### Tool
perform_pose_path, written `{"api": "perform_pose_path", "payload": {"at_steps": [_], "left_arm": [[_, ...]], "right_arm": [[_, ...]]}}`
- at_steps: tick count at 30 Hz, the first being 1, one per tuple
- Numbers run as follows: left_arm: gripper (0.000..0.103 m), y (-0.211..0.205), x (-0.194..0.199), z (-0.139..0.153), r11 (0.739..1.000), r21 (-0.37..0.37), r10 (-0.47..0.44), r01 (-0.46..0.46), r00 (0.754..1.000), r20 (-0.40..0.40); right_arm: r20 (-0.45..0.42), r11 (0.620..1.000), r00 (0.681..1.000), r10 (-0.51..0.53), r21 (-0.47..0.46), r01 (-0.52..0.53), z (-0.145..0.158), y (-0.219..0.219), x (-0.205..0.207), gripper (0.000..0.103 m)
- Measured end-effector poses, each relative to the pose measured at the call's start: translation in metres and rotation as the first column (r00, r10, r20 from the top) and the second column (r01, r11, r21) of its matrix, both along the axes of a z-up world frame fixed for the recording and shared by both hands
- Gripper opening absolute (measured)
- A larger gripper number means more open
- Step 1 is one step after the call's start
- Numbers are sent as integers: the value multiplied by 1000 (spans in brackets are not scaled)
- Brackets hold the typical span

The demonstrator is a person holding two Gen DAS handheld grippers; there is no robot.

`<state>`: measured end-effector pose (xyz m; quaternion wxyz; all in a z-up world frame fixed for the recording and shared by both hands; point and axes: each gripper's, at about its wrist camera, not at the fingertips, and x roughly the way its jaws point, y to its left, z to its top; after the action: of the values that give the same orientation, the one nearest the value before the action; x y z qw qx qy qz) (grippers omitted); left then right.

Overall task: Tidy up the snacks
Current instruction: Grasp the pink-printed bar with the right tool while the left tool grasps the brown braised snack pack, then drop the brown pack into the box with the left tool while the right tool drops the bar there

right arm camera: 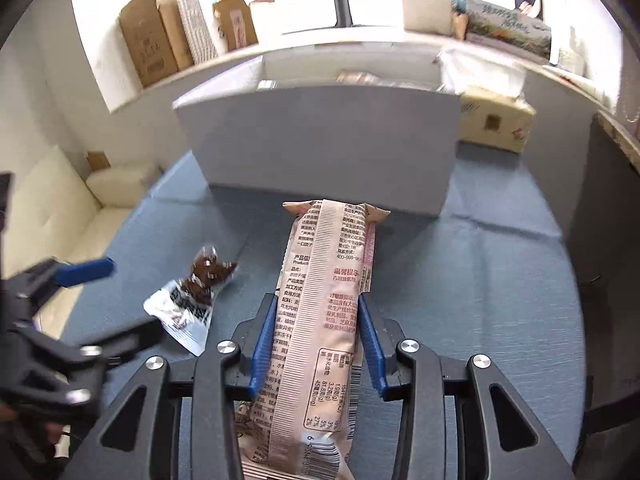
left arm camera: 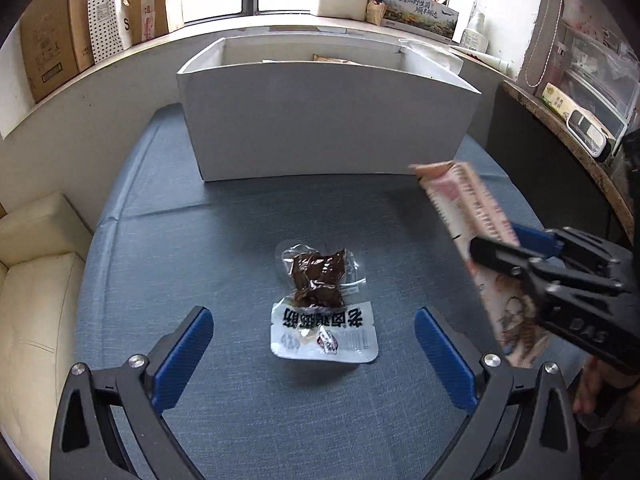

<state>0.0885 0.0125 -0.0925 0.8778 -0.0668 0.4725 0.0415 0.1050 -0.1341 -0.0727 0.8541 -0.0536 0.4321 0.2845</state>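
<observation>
A clear and white vacuum pack of brown meat snack (left arm camera: 322, 304) lies on the blue cloth, between and just beyond the tips of my open left gripper (left arm camera: 314, 332). It also shows in the right wrist view (right arm camera: 192, 300). My right gripper (right arm camera: 318, 316) is shut on a long pink snack packet (right arm camera: 328, 320) and holds it above the cloth, pointing toward the white box (right arm camera: 320, 148). In the left wrist view the packet (left arm camera: 468, 204) and right gripper (left arm camera: 504, 248) are at the right. The white box (left arm camera: 324, 124) stands open at the back with some packets inside.
A cream sofa (left arm camera: 36, 280) lies to the left. Cardboard boxes (left arm camera: 52, 44) line the window sill. A brown tissue pack (right arm camera: 496, 124) sits right of the white box. A dark cabinet (left arm camera: 552, 168) stands at the right.
</observation>
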Motion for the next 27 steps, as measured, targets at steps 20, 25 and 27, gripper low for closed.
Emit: {"api": "perform_pose_path", "payload": {"at_steps": [20, 25, 27], "left_arm": [[63, 17, 24, -14, 999, -35, 3, -3, 1000, -10], [63, 22, 2, 26, 999, -51, 3, 0, 998, 69], [64, 25, -8, 52, 997, -72, -8, 18, 990, 142]], "right_arm": [[-13, 995, 999, -39, 92, 40, 19, -39, -8, 43], [-4, 994, 1000, -29, 108, 29, 22, -37, -10, 43], [8, 993, 1000, -22, 119, 21, 28, -37, -8, 43]]}}
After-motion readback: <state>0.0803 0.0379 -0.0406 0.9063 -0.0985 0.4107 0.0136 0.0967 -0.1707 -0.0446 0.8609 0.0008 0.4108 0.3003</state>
